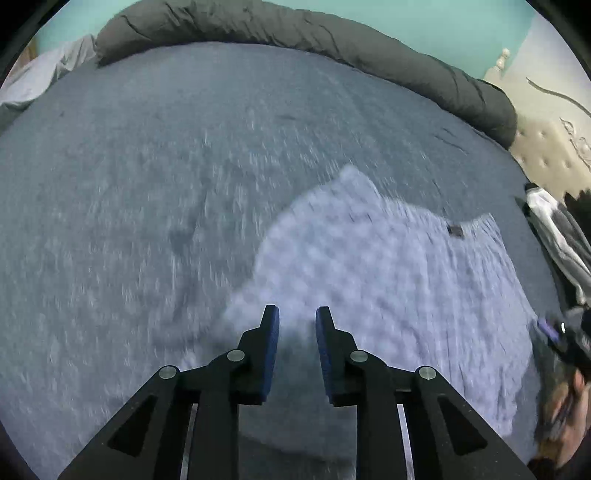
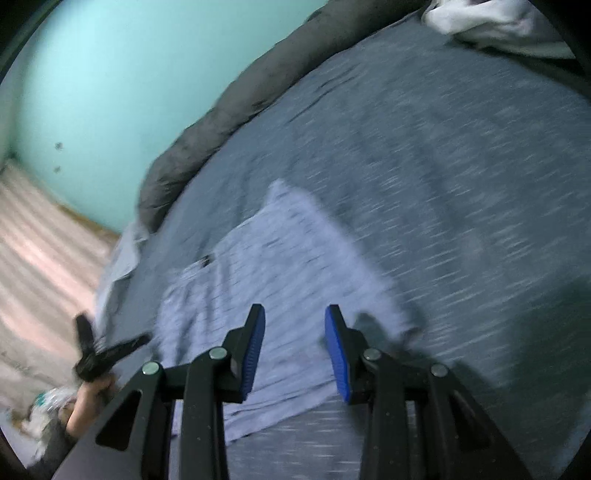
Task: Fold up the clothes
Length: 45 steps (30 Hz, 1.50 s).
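A pale lavender garment [image 1: 388,273] lies spread flat on the grey-blue bed; it also shows in the right wrist view [image 2: 280,266], with a small dark tag [image 1: 456,229] near its far edge. My left gripper [image 1: 297,314] is open and empty, above the garment's near left edge. My right gripper [image 2: 295,314] is open and empty, above the garment's near part. The other gripper [image 2: 96,354] shows at the left of the right wrist view, held in a hand. Both views are motion-blurred.
The grey-blue bed cover [image 1: 147,184] fills most of both views. A rolled dark grey duvet [image 1: 295,33] lines the far edge by a teal wall [image 2: 110,74]. A white cloth pile [image 2: 491,18] lies at a far corner. Other clothes [image 1: 557,229] lie at the right.
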Each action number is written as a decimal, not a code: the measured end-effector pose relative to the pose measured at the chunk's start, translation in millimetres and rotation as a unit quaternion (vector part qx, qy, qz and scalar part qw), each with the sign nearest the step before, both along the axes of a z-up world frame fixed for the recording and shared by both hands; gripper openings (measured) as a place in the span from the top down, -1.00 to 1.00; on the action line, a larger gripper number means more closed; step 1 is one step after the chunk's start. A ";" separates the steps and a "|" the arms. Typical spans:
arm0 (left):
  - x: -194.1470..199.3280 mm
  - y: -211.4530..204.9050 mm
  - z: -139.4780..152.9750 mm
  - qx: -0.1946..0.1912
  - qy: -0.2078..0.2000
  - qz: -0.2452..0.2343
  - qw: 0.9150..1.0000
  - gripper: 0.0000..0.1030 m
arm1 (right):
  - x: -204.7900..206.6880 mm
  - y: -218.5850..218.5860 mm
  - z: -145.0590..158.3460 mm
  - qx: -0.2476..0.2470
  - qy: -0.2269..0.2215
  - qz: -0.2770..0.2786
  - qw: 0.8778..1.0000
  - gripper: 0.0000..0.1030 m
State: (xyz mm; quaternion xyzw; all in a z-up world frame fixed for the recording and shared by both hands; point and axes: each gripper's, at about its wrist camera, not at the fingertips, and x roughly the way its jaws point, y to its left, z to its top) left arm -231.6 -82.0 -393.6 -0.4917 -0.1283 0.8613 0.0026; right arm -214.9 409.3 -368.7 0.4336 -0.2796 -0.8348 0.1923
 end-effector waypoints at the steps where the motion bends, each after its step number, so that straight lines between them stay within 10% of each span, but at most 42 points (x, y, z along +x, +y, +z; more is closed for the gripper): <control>1: 5.6 1.8 -0.9 0.000 0.003 0.001 1.000 0.55 | 0.3 6.5 -0.6 0.006 -0.002 -0.012 1.000 0.35; 11: 48.8 1.2 -11.8 0.032 0.015 0.023 0.999 0.41 | 5.1 24.7 -14.7 0.045 -0.022 -0.062 0.997 0.08; 15: 63.7 -11.9 -10.8 0.042 0.016 0.044 0.998 0.41 | 2.2 21.1 -20.4 0.055 -0.027 -0.047 0.997 0.78; 24: 77.1 -38.4 -15.6 0.069 0.023 0.088 0.993 0.39 | 5.3 28.4 -21.0 0.032 -0.028 -0.060 0.997 0.94; 45: 84.6 -78.7 -24.1 0.115 0.050 0.171 0.977 0.38 | 12.3 36.8 -9.5 0.020 -0.008 -0.123 0.992 0.53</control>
